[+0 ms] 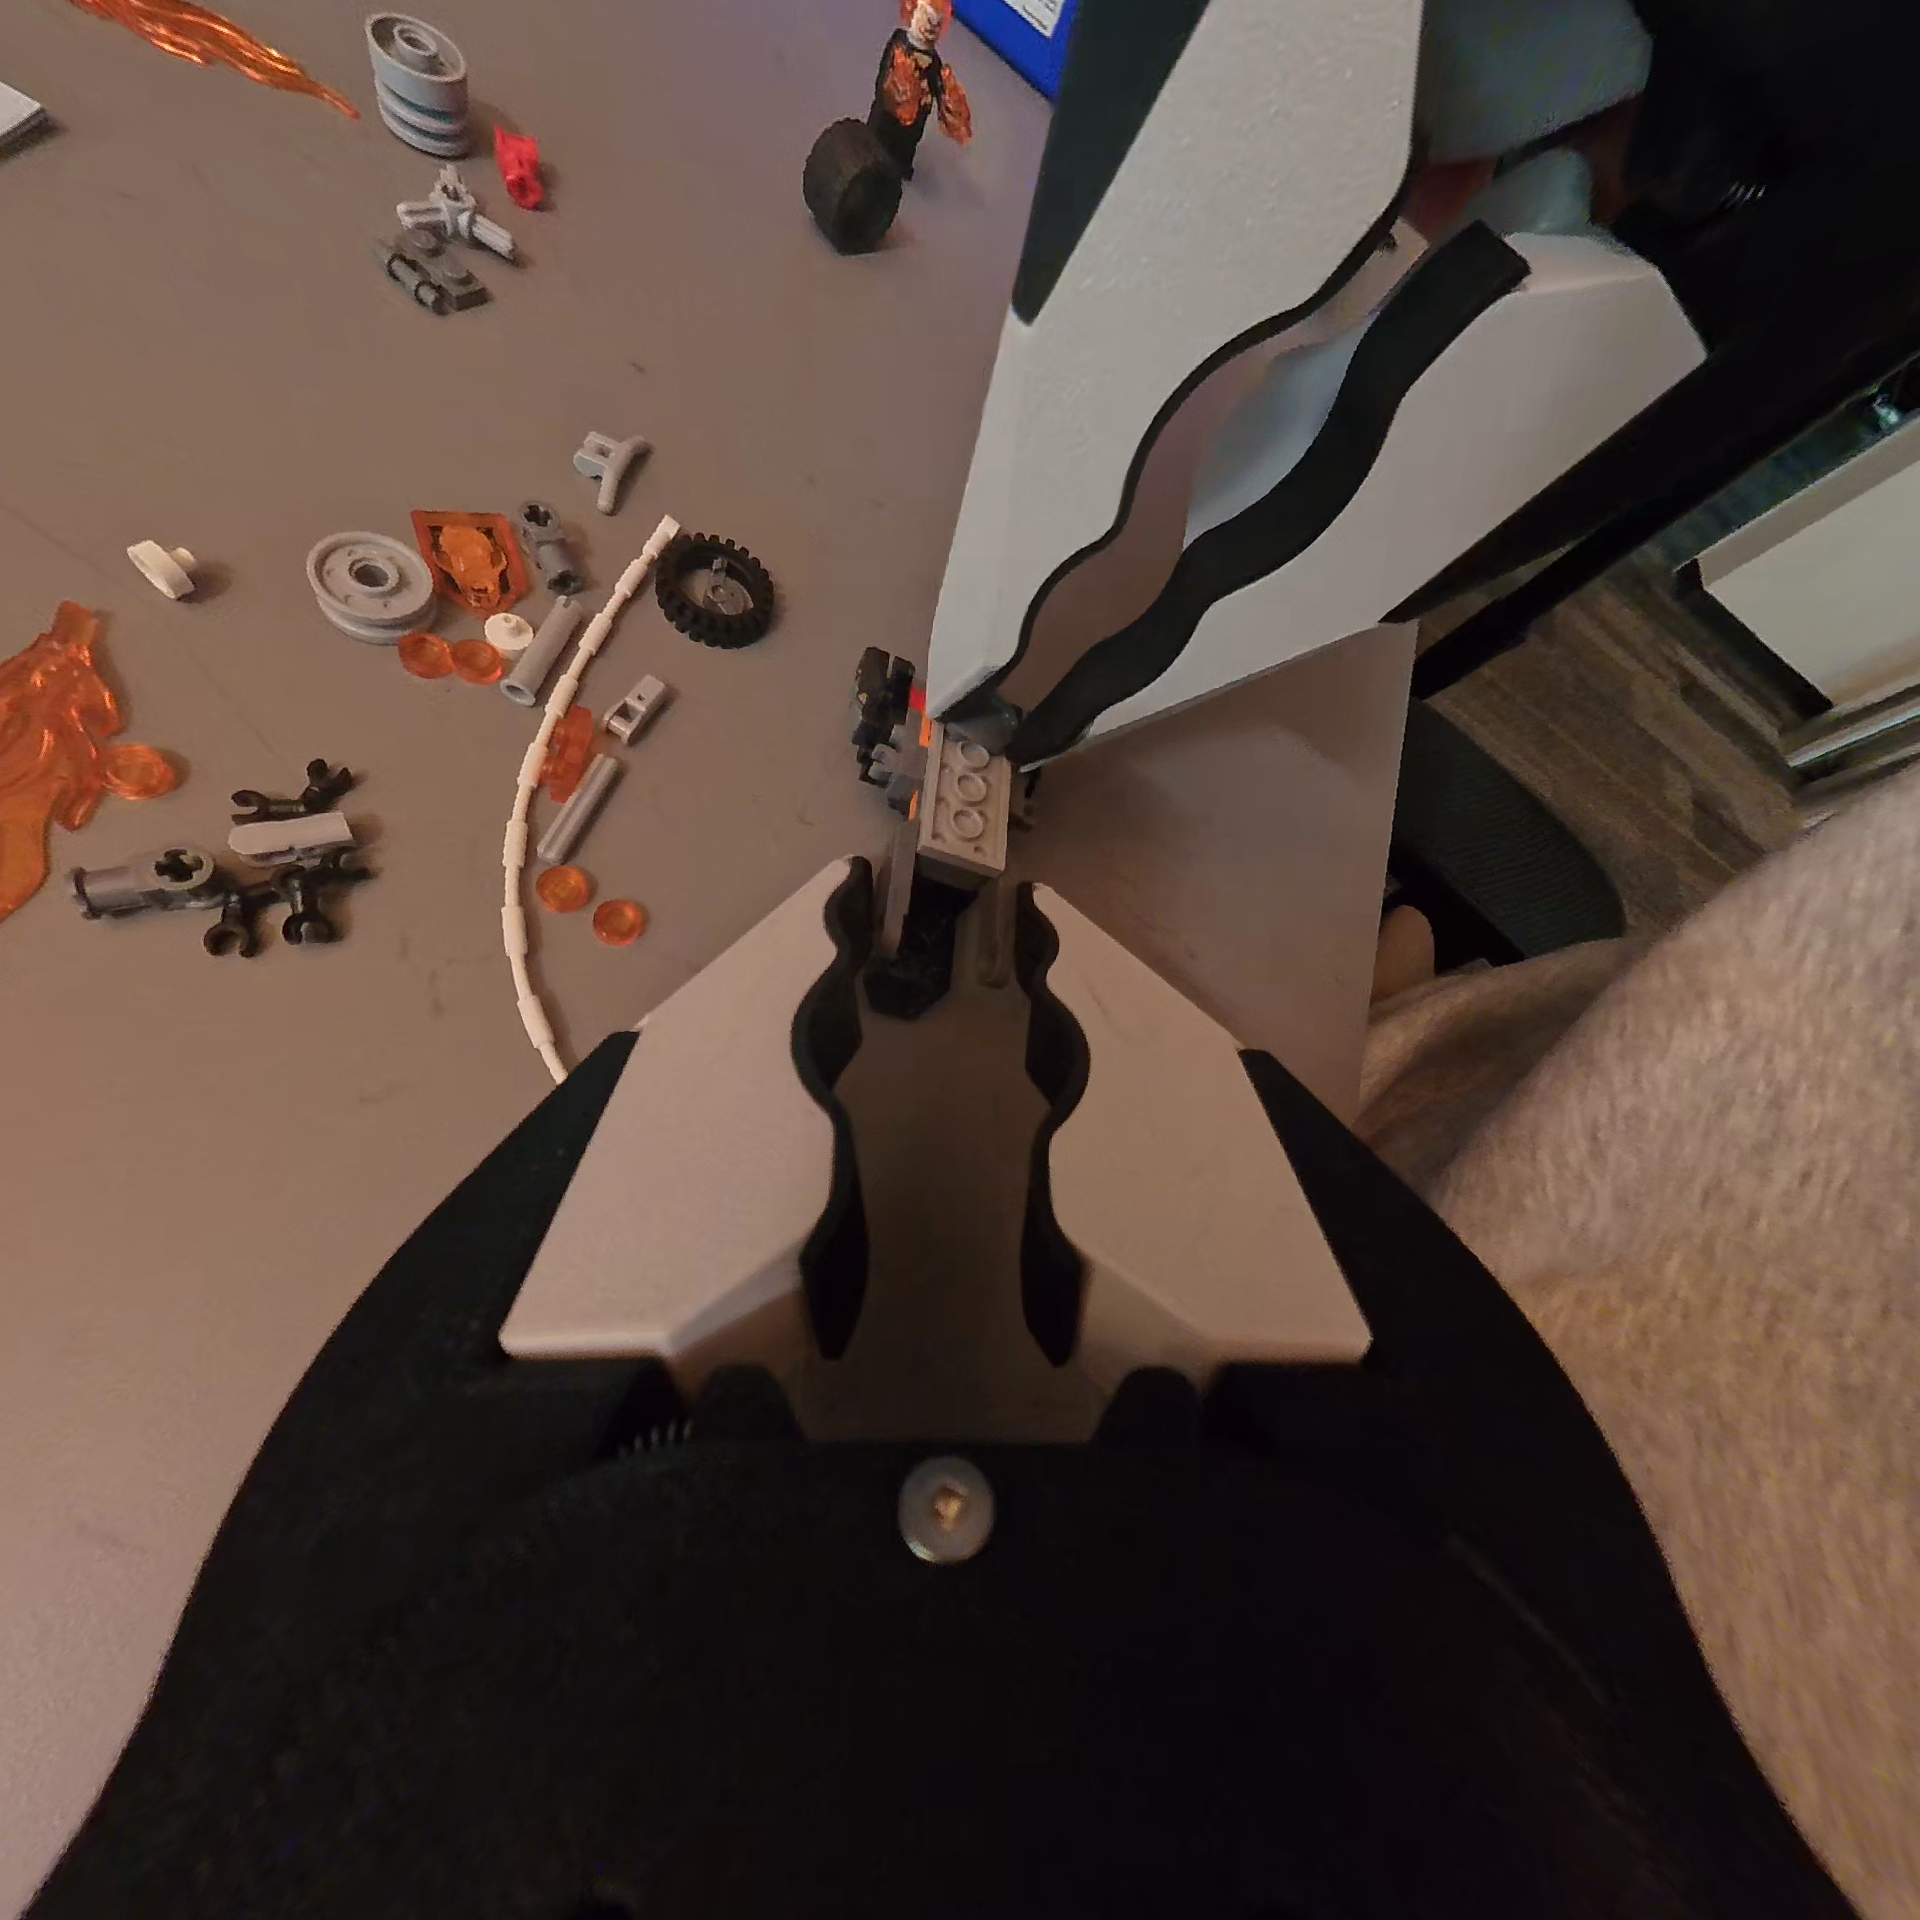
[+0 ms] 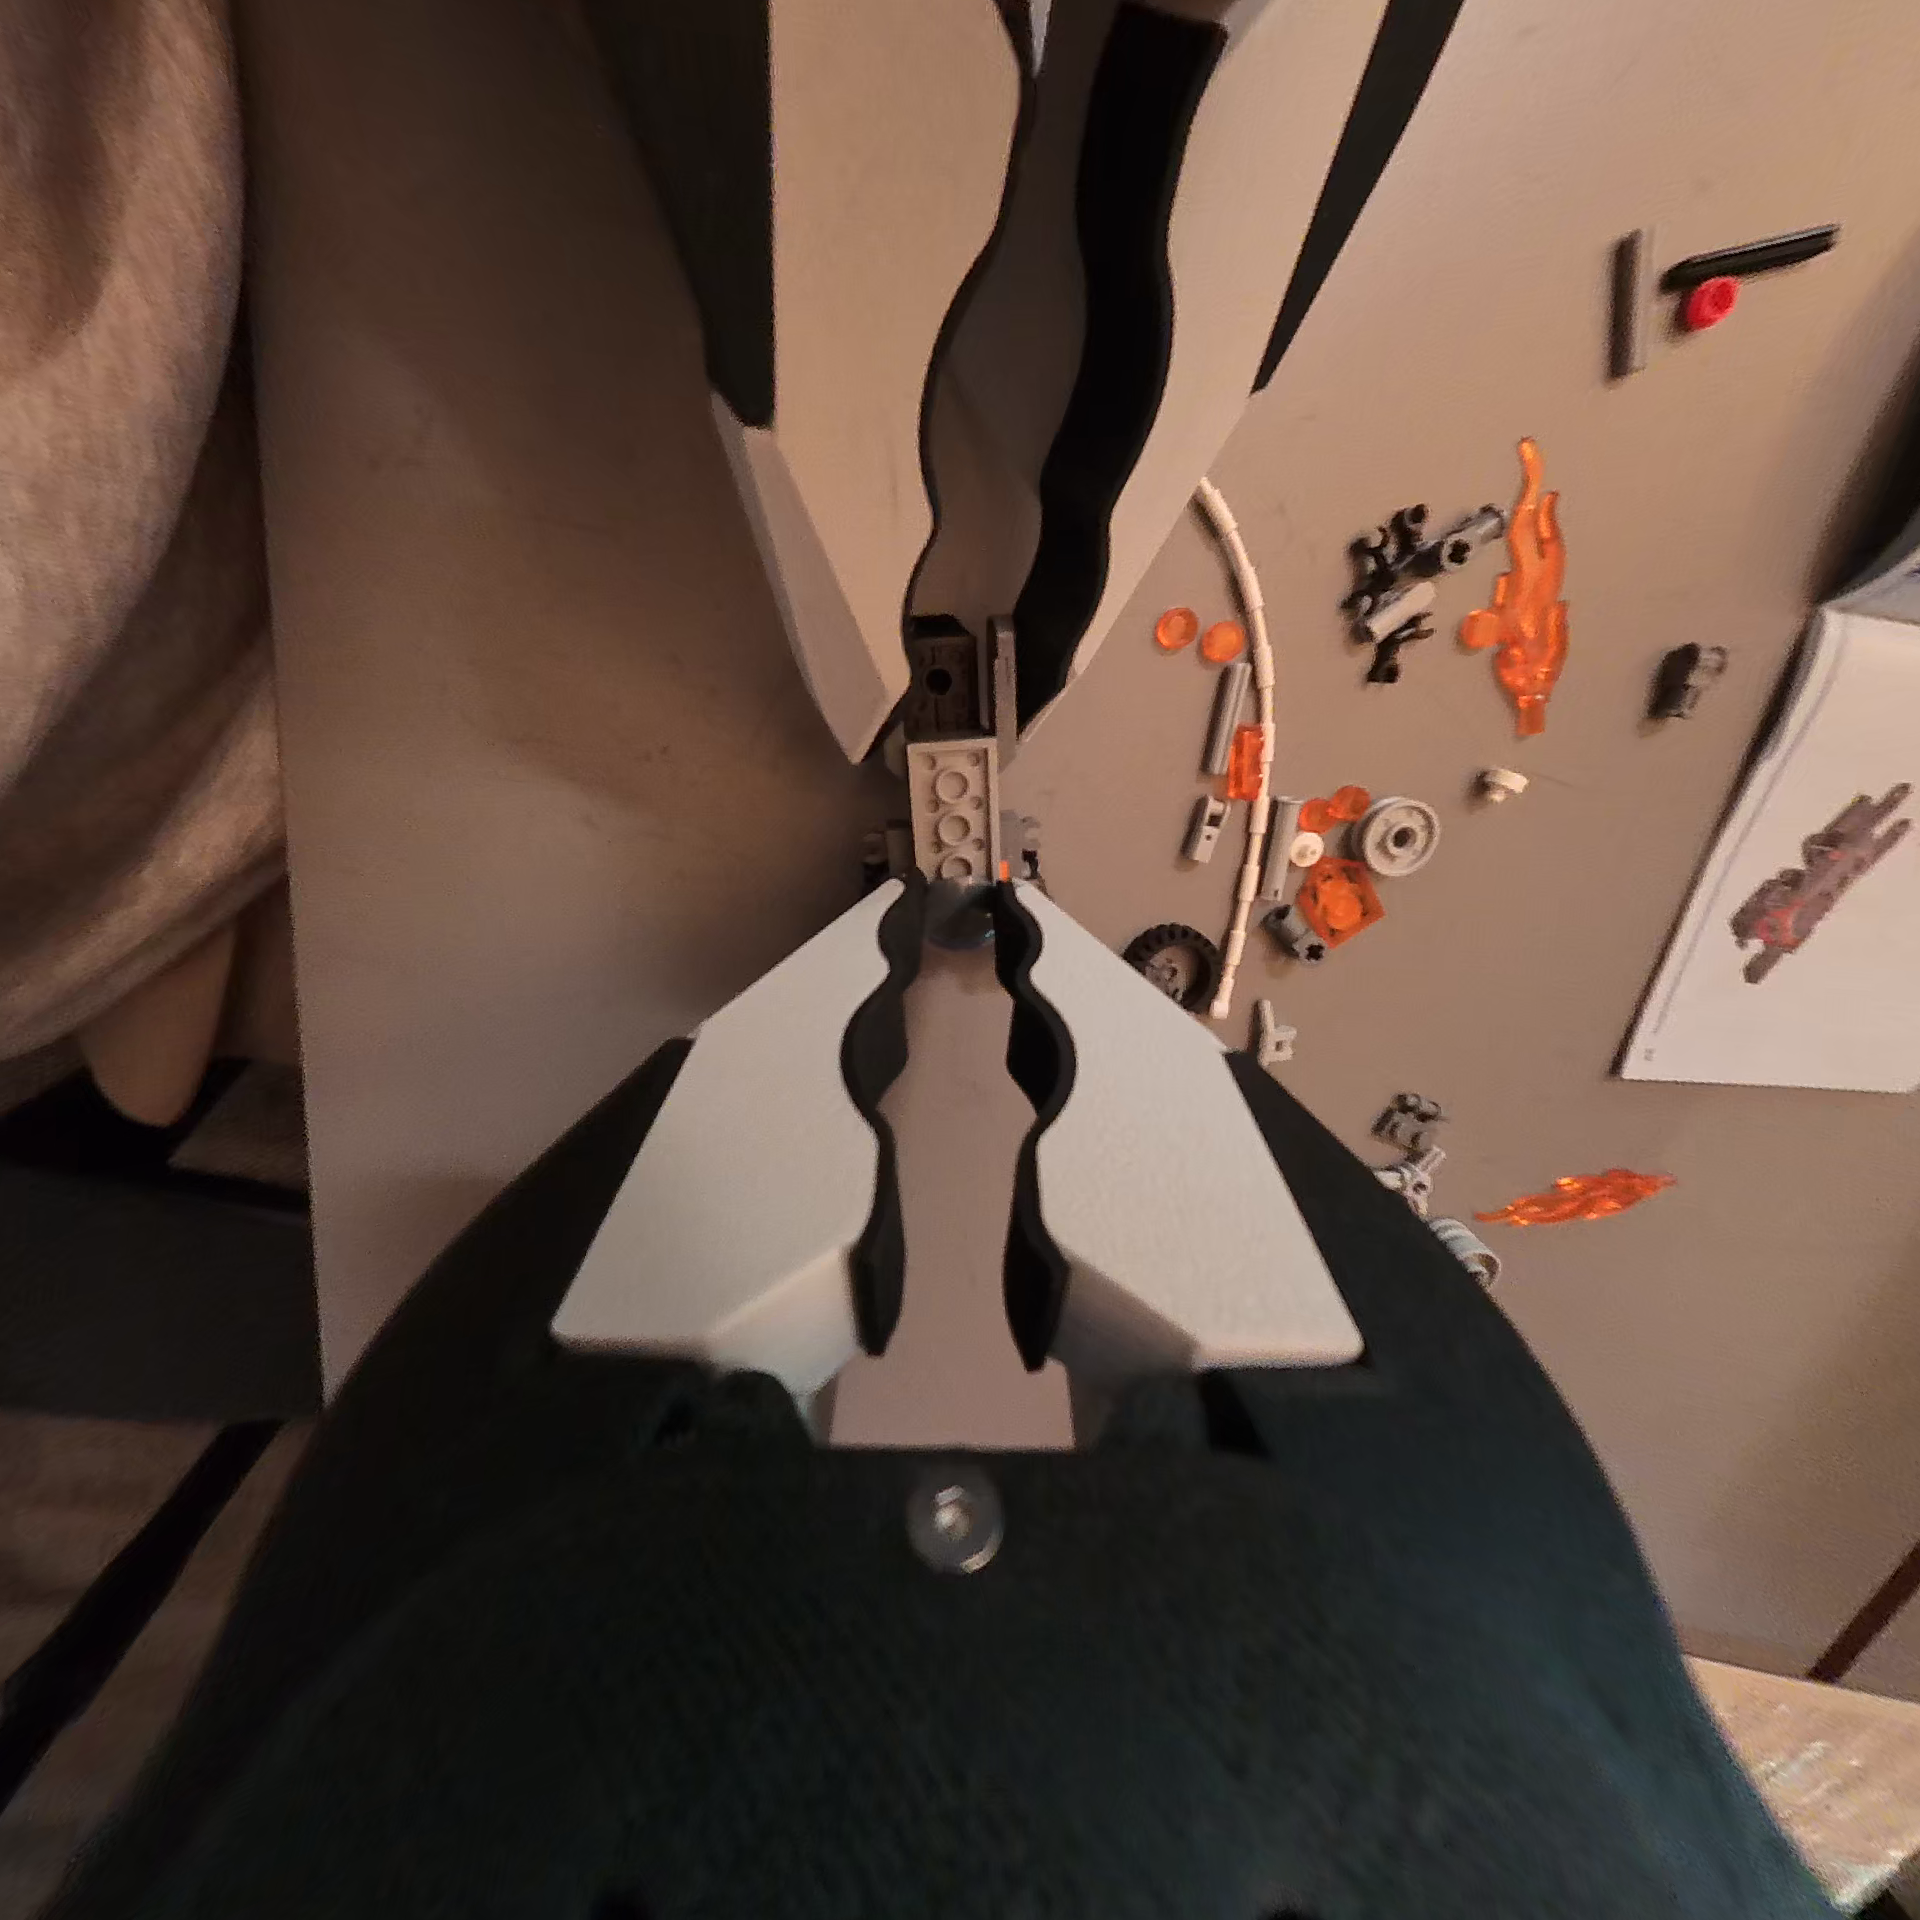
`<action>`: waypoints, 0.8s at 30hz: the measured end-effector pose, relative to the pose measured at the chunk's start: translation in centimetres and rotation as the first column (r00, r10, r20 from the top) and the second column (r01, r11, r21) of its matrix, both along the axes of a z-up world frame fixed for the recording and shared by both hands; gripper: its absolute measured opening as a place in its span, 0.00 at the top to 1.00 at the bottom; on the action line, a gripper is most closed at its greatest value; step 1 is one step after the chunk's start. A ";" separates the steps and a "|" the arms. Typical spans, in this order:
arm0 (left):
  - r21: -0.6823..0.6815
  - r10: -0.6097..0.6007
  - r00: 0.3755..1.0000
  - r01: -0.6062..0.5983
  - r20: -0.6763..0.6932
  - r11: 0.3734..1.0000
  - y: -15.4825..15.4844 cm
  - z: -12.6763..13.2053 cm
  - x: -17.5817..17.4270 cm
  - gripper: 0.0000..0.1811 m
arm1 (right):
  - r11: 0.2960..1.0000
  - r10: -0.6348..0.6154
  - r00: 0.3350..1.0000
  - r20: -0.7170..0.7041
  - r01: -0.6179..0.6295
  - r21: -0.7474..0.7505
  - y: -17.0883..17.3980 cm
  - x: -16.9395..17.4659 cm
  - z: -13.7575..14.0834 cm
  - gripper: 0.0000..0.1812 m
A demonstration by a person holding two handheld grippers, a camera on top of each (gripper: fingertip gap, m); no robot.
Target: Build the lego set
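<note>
A small grey and black lego assembly (image 1: 961,805) hangs in the air between my two grippers, above the grey table (image 1: 208,1143). My left gripper (image 1: 940,883) is shut on its near end, around a black brick and a grey plate. In the right wrist view the assembly (image 2: 951,800) shows its light grey studded-hole underside. My right gripper (image 2: 954,888) is shut on a small grey round piece (image 2: 956,927) that touches the assembly's other end. The right gripper (image 1: 982,727) comes in from the upper right in the left wrist view. The left gripper (image 2: 961,665) comes in from the top in the right wrist view.
Loose parts lie on the table to the left: a white flexible hose (image 1: 540,810), a black tyre (image 1: 714,592), grey wheels (image 1: 369,582), orange flame pieces (image 1: 52,727), a minifigure (image 1: 920,78). An instruction booklet (image 2: 1766,883) lies on the table. A person's fuzzy sleeve (image 1: 1662,1143) is at the right. The grippers are tip to tip, or close to it.
</note>
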State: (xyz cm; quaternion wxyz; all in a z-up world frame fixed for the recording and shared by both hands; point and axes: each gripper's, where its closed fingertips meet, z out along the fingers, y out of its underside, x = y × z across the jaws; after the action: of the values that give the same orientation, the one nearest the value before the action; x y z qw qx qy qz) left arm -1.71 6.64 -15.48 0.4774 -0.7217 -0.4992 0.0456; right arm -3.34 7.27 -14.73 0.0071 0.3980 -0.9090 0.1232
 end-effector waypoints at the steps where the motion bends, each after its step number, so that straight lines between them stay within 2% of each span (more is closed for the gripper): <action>1: 0.001 0.000 1.000 0.000 0.001 1.000 0.0 0.0 0.0 0.86 | 1.000 0.001 1.000 -0.009 -0.001 -0.013 0.0 0.0 0.0 0.93; 6: -0.004 0.001 1.000 -0.001 -0.002 1.000 0.0 0.0 0.0 0.86 | 0.999 0.003 0.999 -0.051 -0.005 -0.038 -0.1 0.0 0.1 0.93; 16: -0.004 0.006 1.000 -0.006 -0.002 1.000 -0.1 0.0 -0.1 0.86 | 0.991 -0.094 0.994 0.050 0.098 -0.087 -0.3 -0.2 0.5 0.92; 24: -0.007 0.007 1.000 -0.007 -0.003 1.000 -0.1 0.0 -0.1 0.86 | 0.986 -0.102 0.992 0.078 0.111 -0.121 -0.2 0.1 0.6 1.00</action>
State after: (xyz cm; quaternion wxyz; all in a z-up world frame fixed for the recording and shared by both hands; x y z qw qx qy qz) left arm -1.78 6.53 -15.47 0.4752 -0.7215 -0.5011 0.0500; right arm -3.22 7.05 -14.08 0.0061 0.3428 -0.9192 0.1937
